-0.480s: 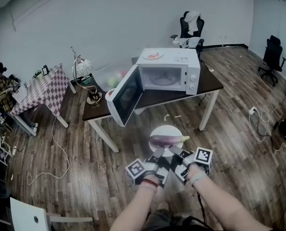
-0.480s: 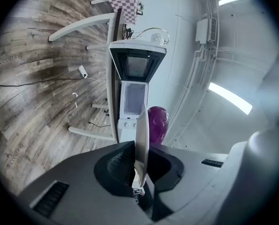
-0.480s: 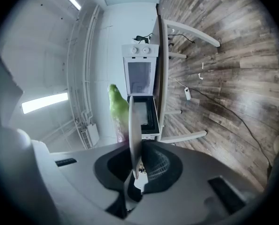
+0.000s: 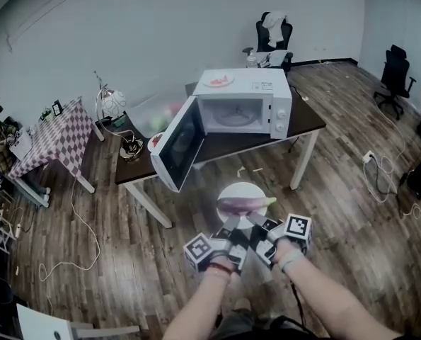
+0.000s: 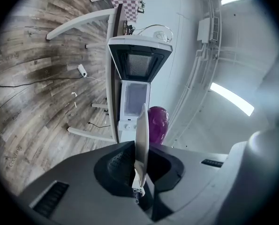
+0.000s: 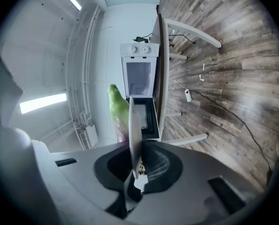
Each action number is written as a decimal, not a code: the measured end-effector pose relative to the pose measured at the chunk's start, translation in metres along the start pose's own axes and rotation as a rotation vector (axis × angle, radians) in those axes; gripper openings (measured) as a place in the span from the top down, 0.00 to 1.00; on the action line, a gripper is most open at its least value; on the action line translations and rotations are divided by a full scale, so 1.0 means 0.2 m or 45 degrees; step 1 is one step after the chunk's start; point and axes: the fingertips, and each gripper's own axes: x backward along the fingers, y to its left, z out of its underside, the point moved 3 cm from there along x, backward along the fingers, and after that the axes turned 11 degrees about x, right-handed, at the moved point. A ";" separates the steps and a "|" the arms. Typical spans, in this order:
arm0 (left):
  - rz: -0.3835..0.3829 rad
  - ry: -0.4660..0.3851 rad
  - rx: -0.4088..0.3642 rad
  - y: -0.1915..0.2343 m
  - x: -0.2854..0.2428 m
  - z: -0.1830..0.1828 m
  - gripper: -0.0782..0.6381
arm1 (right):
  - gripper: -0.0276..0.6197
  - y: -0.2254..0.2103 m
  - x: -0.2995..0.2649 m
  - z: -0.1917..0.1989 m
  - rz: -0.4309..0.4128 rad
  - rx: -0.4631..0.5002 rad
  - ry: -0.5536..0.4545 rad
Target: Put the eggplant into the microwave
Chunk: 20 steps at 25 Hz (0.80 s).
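The room has slid a little to the left in my head view, but the plate stays right in front of me. My left tool (image 4: 231,227) and right tool (image 4: 257,224) each pinch the near edge of the white plate (image 4: 242,188), side by side, so it stays flat. The eggplant (image 4: 244,205) lies across it, well away from the microwave (image 4: 242,105). That sits on the tabletop (image 4: 310,121) with its door (image 4: 178,151) swung wide open. I think the door could get in my way. A lamp (image 4: 112,105) stands left of it.
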 end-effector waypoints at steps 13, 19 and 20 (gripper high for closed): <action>-0.020 0.020 0.013 0.03 -0.09 -0.09 0.85 | 0.91 -0.05 -0.09 -0.06 0.017 0.001 -0.013; -0.032 0.034 0.012 0.04 -0.11 -0.13 0.85 | 0.91 -0.07 -0.13 -0.07 0.015 -0.007 -0.027; -0.035 0.036 0.013 0.04 -0.12 -0.14 0.85 | 0.91 -0.07 -0.14 -0.07 0.015 -0.008 -0.030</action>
